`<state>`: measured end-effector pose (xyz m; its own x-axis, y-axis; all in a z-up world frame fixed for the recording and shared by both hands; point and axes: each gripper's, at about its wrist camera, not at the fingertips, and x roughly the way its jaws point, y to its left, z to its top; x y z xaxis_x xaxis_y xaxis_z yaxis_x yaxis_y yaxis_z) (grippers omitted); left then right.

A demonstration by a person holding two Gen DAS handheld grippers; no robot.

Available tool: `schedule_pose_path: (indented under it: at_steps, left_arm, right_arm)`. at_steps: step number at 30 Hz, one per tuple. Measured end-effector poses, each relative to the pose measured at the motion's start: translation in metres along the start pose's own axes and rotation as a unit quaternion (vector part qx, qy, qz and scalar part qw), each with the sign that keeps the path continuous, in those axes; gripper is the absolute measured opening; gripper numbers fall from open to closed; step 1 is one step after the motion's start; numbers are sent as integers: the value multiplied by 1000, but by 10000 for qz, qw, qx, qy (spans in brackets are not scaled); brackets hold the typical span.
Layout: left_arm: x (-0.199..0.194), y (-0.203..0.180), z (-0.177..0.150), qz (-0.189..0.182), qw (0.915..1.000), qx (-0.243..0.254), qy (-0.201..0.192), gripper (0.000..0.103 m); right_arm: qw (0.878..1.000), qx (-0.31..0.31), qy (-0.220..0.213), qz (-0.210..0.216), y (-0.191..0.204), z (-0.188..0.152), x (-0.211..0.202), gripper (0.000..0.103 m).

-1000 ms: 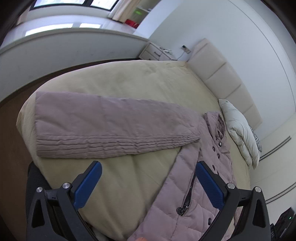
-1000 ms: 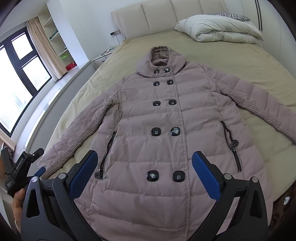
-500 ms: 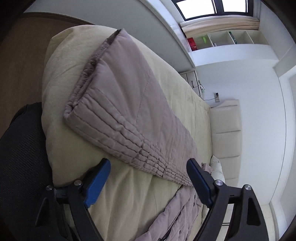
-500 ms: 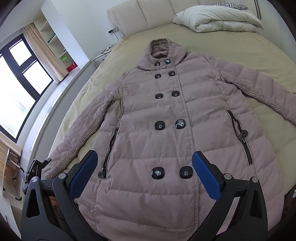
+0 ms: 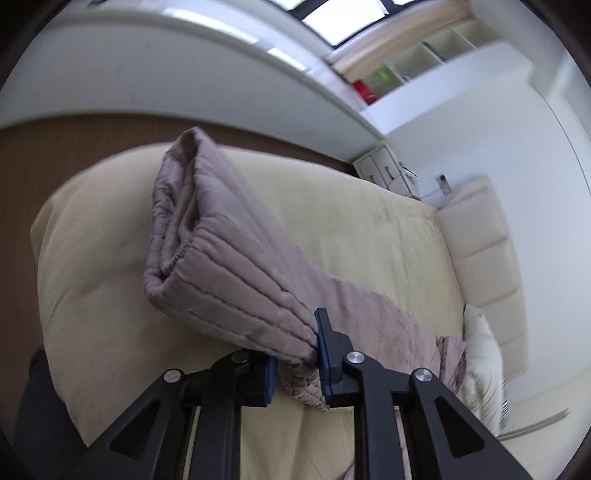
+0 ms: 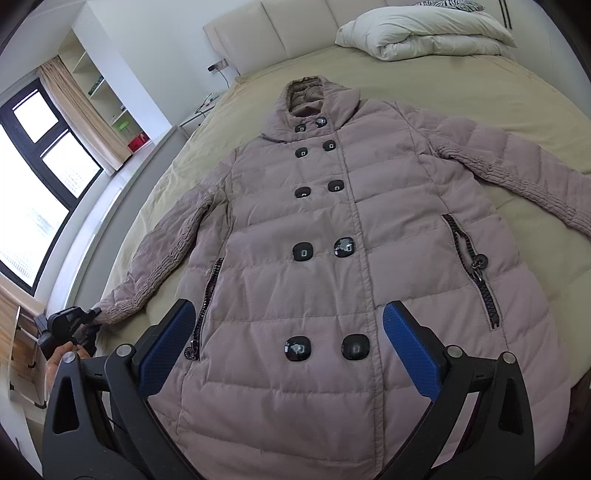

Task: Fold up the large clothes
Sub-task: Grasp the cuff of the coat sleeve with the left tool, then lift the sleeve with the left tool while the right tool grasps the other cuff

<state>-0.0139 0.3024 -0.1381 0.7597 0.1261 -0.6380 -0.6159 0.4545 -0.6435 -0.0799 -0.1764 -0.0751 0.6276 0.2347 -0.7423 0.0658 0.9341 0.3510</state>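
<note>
coat (image 6: pixel 332 280): lay flat on the bed (image 6: pixel 517 96), front up, hood toward the headboard (image 6: pixel 280 33), hem nearest the right hand-held gripper (image 6: pixel 288 343)
sleeves: one ran out to each side of the coat body; the left-side sleeve (image 5: pixel 236 266) reached the bed's edge
left hand-held gripper (image 5: pixel 295 365): at the bed's left edge, its jaws having just closed on that sleeve near the cuff
right hand-held gripper: above the hem, apart from the cloth
duvet (image 6: pixel 424 33): bunched at the head of the bed, behind the hood and to its right
nightstand (image 5: pixel 384 173): left of the headboard
window (image 6: pixel 40 184): beyond the bed's left side
</note>
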Motion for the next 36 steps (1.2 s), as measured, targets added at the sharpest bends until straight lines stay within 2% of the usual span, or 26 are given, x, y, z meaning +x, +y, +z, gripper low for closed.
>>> schedule_pose_path:
  at_steps: [1,2,3,4,5,8,10,12,14,17,20,22,25,29,31,33,35,36]
  left_arm:
    - [-4,-25,-2,8,9980,606,-158,19]
    - [-7,-50,-6,-21,9925,1185,-290,18]
    - [-10,-78,-16,-87,9823,1832,-392,18]
    - [-11,-104,-30,-154,9683,2449,-477,17]
    - [-13,-129,-47,-260,9503,3050,-561,16]
    - [-14,-180,-106,-593,8919,4441,-609,14]
    - [-12,-195,-141,-753,8597,5018,-581,14]
    - [-10,-198,-168,-825,8333,5437,-570,14]
    - [-10,-197,-185,-868,8164,5686,-517,14]
    - [-13,-192,-212,-774,7910,6041,-584,14]
    - [-17,-184,-227,-766,7757,6234,-626,14]
    - [-16,-184,-229,-778,7688,6318,-612,14]
    - [-14,-184,-242,-823,7588,6428,-657,14]
    - [-17,-178,-246,-892,7524,6492,-665,14]
    - [-17,-178,-247,-917,7502,6516,-650,14]
    - [-17,-178,-245,-944,7500,6515,-635,14]
    - [-15,-178,-243,-948,7535,6477,-610,14]
    - [-13,-178,-240,-929,7567,6445,-581,14]
  right_arm:
    - [10000,41,-24,-15,-5,1,0,102]
    - [10000,90,-34,-15,-10,2,0,100]
    - [9999,154,-33,-9,-16,5,1,100]
    - [9997,229,-37,18,-22,7,2,99]
    - [9995,319,-50,63,-29,10,2,99]
    - [9983,518,-80,251,-47,23,7,93]
    - [9956,687,-98,626,-59,36,10,89]
    - [9914,864,-129,978,-70,50,13,87]
    - [9843,1009,-112,1443,-76,65,19,86]
    - [9661,1249,331,2234,-74,82,45,86]
    - [9527,1236,682,2692,-53,92,72,86]
    - [9485,1148,855,2825,-33,96,86,86]
    - [9356,1212,1111,3125,-9,104,108,86]
    - [9249,1272,1553,3228,14,115,139,86]
    - [9179,1456,1786,3232,16,116,159,82]
    - [9106,1519,1967,3303,21,118,175,67]
    - [9094,1445,2105,3283,27,117,187,39]
    - [9096,1377,2147,3280,31,118,191,30]
